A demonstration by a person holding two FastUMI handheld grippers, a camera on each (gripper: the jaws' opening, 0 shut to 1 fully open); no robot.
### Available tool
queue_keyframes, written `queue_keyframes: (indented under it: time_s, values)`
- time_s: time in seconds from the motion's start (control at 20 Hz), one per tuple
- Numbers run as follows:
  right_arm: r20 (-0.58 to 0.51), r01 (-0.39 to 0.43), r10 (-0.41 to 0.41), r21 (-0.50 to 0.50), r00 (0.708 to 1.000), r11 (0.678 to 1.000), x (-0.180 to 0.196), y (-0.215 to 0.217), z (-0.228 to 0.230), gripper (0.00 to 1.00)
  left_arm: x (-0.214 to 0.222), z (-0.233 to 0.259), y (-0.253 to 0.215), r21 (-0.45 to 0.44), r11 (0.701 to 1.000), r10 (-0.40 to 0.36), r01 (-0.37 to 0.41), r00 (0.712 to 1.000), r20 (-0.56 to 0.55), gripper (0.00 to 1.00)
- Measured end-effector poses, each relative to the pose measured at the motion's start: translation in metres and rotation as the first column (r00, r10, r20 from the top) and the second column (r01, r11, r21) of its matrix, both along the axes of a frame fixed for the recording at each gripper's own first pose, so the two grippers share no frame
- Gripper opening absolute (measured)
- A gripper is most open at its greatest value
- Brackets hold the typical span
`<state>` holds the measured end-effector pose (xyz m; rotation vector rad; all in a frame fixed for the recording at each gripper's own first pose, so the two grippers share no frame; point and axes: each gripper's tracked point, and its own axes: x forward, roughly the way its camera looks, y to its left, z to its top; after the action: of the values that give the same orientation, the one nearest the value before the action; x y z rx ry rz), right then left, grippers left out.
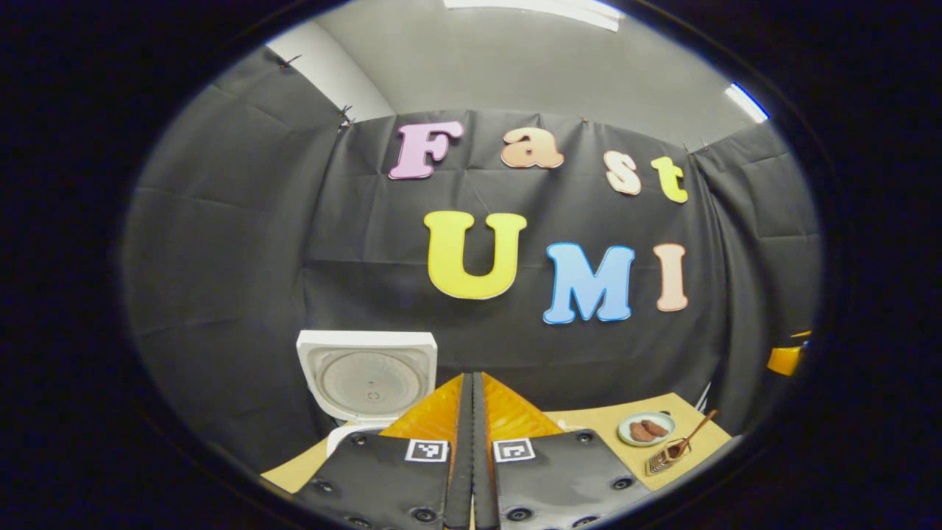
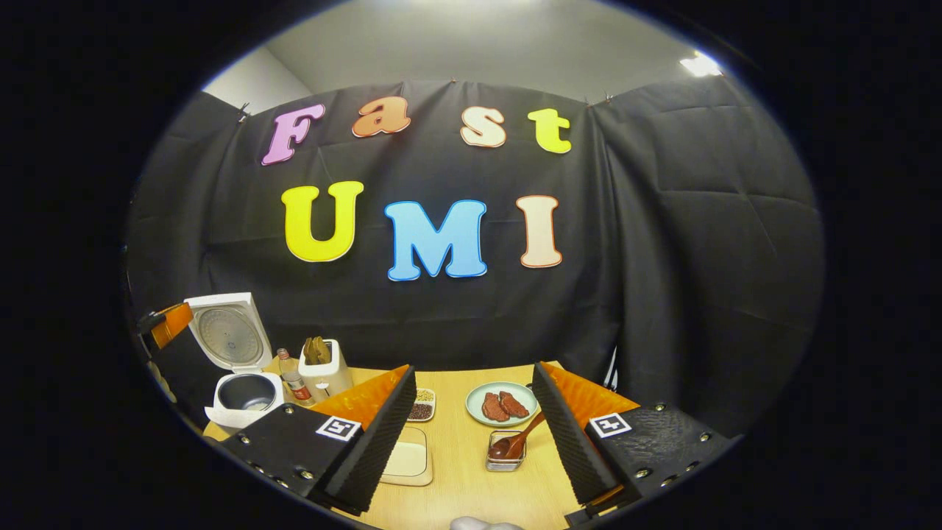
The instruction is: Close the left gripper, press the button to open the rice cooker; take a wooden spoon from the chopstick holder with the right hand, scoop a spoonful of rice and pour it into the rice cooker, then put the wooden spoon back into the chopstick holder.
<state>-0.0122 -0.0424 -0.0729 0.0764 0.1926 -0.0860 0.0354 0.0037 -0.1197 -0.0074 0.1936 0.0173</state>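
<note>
While the rice cooker [image 2: 239, 361] stands open at the far left of the table [image 2: 471, 471], the left gripper [image 1: 471, 412] hangs just beside it, fingers together. The right gripper [image 2: 471, 412] is spread wide and empty; the wooden spoon [image 2: 519, 442] rests in a small container [image 2: 505, 450] between its fingers.

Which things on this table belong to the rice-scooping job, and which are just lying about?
Job: open rice cooker, wooden spoon, its holder, shut left tool, open right tool.
Lying about: plate of brown pieces, bottle, white toaster, pale tray.
</note>
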Motion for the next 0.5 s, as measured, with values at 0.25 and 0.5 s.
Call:
queue_keyframes:
  time_s: [0.25,0.5]
  values:
    - [0.007,0.025,-0.025,-0.007,1.0,1.0,-0.001,-0.012,0.002,0.97,-0.013,0.002,-0.016,-0.006,1.0,0.008,-0.008,1.0,0.018,0.29]
    - [0.014,0.03,-0.03,-0.002,0.999,1.0,0.001,-0.016,-0.005,0.97,-0.013,0.005,-0.026,0.022,1.0,-0.02,0.019,0.999,0.035,0.94]
